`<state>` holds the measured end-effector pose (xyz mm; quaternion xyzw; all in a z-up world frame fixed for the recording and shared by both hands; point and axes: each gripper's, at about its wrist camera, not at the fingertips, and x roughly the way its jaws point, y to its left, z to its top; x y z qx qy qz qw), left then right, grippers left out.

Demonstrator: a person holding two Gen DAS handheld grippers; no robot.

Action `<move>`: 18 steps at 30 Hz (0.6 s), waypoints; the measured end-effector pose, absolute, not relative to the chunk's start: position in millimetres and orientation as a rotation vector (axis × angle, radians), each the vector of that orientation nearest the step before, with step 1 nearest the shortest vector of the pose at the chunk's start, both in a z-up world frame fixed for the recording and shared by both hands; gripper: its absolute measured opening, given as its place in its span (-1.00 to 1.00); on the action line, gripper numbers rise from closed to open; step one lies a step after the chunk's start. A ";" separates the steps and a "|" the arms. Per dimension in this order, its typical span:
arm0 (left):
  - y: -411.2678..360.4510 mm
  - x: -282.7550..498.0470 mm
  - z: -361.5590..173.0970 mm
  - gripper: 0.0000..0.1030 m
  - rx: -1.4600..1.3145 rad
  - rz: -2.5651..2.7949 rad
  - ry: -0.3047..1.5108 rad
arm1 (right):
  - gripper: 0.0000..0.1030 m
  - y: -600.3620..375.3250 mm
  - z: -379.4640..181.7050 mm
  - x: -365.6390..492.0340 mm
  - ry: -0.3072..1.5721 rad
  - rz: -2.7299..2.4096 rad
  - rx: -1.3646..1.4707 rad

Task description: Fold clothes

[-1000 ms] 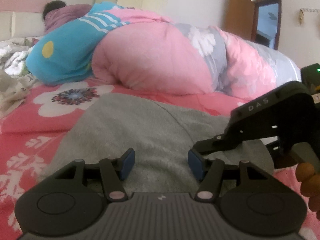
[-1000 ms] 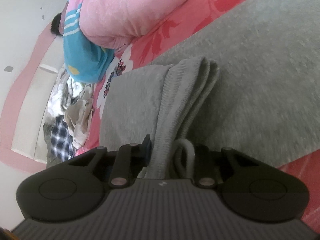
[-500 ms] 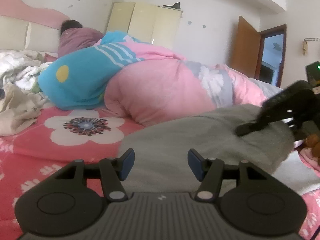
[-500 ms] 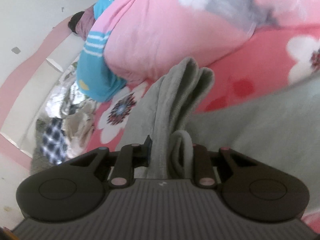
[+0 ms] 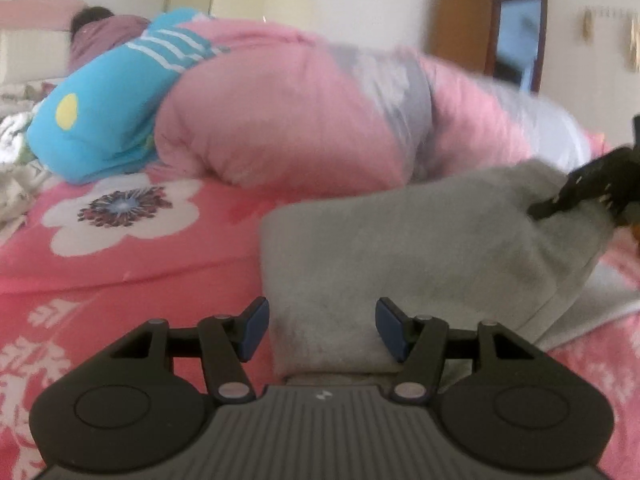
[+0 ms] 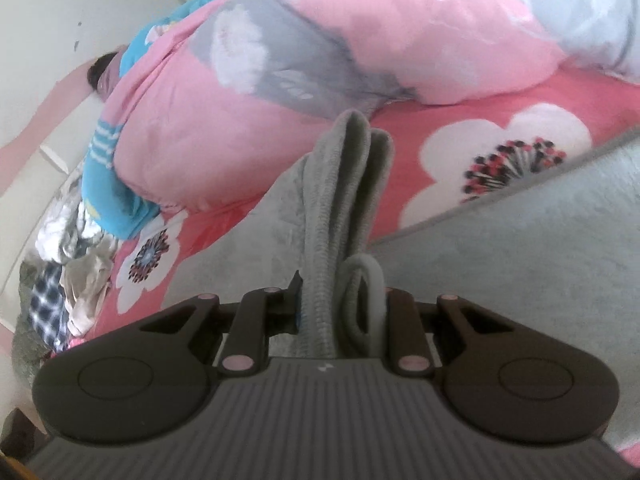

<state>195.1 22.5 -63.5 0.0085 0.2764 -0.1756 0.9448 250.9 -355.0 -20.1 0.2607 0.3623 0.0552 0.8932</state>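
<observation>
**You are lifting one end of the grey top over to fold it**

Since a second ago, your right gripper point(image 6: 340, 308) has swung up and across with the bunched grey cloth. The red flower sheet point(image 6: 508, 160) now shows under it, where before there was only grey. In the left view the grey top point(image 5: 400, 248) used to lie flat, and now one side stands up like a wall.

Your right claw is pinched almost closed on a thick bunch of the grey top. It looks like a ribbed edge and a rolled bit of cloth squeezed between the pads. Your left gripper point(image 5: 322, 328) is about half open. The near edge of the top sits between its blue pads point(image 5: 252, 326), but they do not seem to press on it.

The top is on the bed, in front of the big pink quilt point(image 5: 288, 112). The far end is up in the air in your right claw.

I think you are in the middle of a fold. Next, carry the lifted end over and lay it down on the flat part, edges lined up. Go slowly, so the bunch does not slip out.
</observation>
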 end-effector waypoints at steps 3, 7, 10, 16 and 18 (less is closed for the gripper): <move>3.4 198.2 -60.6 0.16 0.081 -0.356 0.597 | -0.64 -378.8 -24.8 247.9 0.745 0.124 0.567; -18.9 199.1 -56.3 0.16 0.140 -0.370 0.626 | -0.64 -412.3 -20.2 239.5 0.718 0.117 0.576; -32.9 198.7 -54.5 0.17 0.155 -0.399 0.639 | -0.64 -446.5 -18.5 228.2 0.698 0.100 0.592; -61.8 201.6 -56.2 0.17 0.169 -0.442 0.670 | -0.64 -516.1 -27.5 205.2 0.685 0.017 0.634; -71.5 202.9 -58.1 0.17 0.171 -0.457 0.682 | -0.64 -534.7 -33.2 199.0 0.689 -0.008 0.651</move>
